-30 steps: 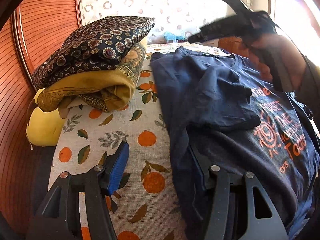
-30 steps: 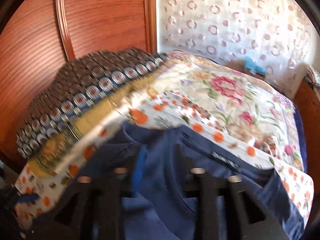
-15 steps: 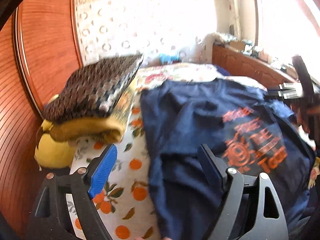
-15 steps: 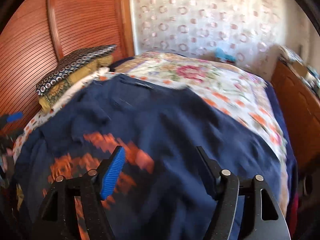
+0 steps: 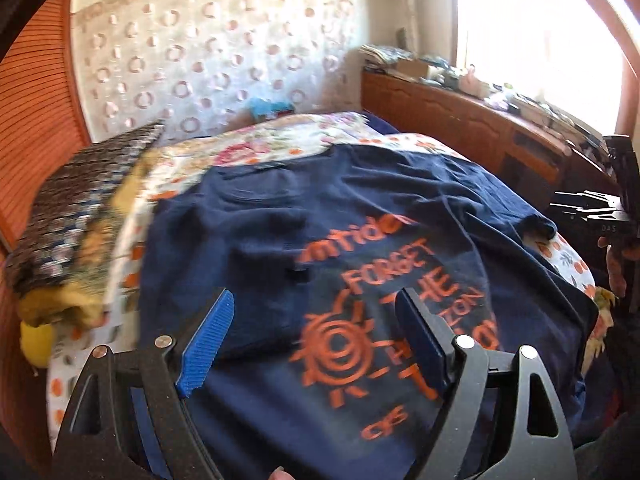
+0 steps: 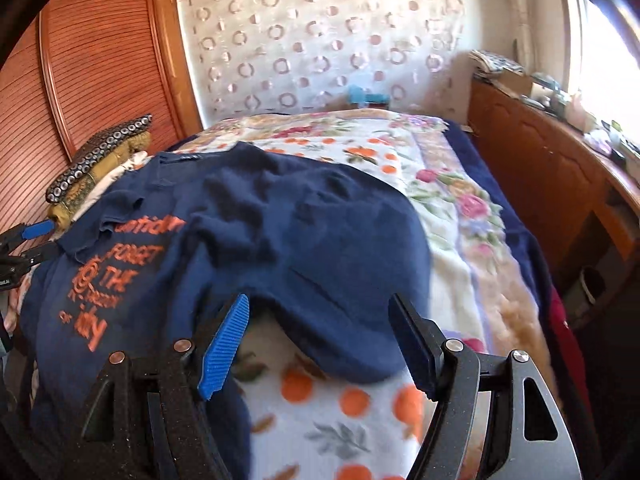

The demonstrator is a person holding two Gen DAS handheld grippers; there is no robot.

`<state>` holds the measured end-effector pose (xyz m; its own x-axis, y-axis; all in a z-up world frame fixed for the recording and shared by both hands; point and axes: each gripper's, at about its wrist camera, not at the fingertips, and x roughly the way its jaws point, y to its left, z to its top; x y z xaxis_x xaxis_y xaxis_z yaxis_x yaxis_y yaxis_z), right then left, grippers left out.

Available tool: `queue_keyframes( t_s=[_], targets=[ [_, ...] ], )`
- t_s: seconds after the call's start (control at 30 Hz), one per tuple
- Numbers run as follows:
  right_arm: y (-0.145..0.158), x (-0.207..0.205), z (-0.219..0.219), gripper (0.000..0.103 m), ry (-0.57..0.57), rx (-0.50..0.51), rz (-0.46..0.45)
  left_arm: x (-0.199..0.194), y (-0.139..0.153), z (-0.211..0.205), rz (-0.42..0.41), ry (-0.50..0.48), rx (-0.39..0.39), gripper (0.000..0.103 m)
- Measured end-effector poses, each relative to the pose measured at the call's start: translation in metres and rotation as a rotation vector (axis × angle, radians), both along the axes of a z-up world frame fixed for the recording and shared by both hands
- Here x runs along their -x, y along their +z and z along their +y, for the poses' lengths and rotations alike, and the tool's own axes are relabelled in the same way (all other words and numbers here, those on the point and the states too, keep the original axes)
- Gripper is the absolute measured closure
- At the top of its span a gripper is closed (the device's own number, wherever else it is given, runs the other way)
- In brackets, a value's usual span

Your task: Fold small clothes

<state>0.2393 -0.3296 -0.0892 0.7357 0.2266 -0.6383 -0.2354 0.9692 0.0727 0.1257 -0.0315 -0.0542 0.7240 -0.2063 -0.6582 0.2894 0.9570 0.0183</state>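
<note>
Navy T-shirt (image 5: 360, 216), printed in orange lettering with a sun-like spiral motif, lying spread and rumpled on the bed (image 6: 472, 216); landmark for all entries below. In the right wrist view one sleeve (image 6: 116, 216) is turned back over the print, and the plain half of the shirt bulges in loose folds toward the near edge of the bed. Under the T-shirt: a white blanket with an orange-fruit pattern (image 6: 344, 412), itself lying over a floral blanket (image 6: 460, 200). Left of the T-shirt, against a reddish slatted wooden panel (image 6: 92, 72): a stack of folded fabric, dark patterned cloth (image 5: 76, 196) on top, mustard-yellow cloth (image 5: 52, 304) beneath; the stack is blurred in the left wrist view. Beyond the T-shirt: a pale curtain with ring pattern (image 6: 320, 40) and a small blue object (image 6: 368, 98) at its foot, too small to identify. Right of the T-shirt: a long wooden cabinet (image 5: 460, 120) with cluttered top below a bright window. Left tool (image 5: 320, 344): jaws spread wide, nothing between the pads, poised above the printed area of the T-shirt, not touching it. Right tool (image 6: 322, 344): jaws likewise spread and empty, hovering above the near lobe of the shirt and the fruit-pattern blanket. Part of a person's hand (image 5: 616, 260) appears at the right margin of the left wrist view.
</note>
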Motion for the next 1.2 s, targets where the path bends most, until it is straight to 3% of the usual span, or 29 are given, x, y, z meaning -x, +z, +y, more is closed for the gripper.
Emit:
queue_keyframes(
  t_s=[0.47, 0.73, 0.9, 1.03, 1.2],
  targets=[
    [-0.001, -0.008, -0.008, 0.029, -0.076, 0.055, 0.063, -0.035, -0.046, -0.062, 0.181, -0.116, 0.005, 0.020],
    [-0.003, -0.011, 0.007, 0.029, -0.043, 0.099, 0.078, -0.032, -0.049, -0.069, 0.160, -0.120, -0.047, 0.019],
    [-0.006, -0.014, 0.009, 0.030, -0.047, 0.129, 0.077, -0.031, -0.050, -0.067, 0.159, -0.120, -0.039, 0.019],
    [-0.007, -0.019, 0.007, 0.048, -0.043, 0.139, 0.084, -0.031, -0.050, -0.067, 0.159, -0.120, -0.038, 0.019],
    [-0.006, -0.023, 0.003, 0.086, -0.046, 0.154, 0.082, -0.032, -0.050, -0.068, 0.159, -0.119, -0.039, 0.019]
  ],
)
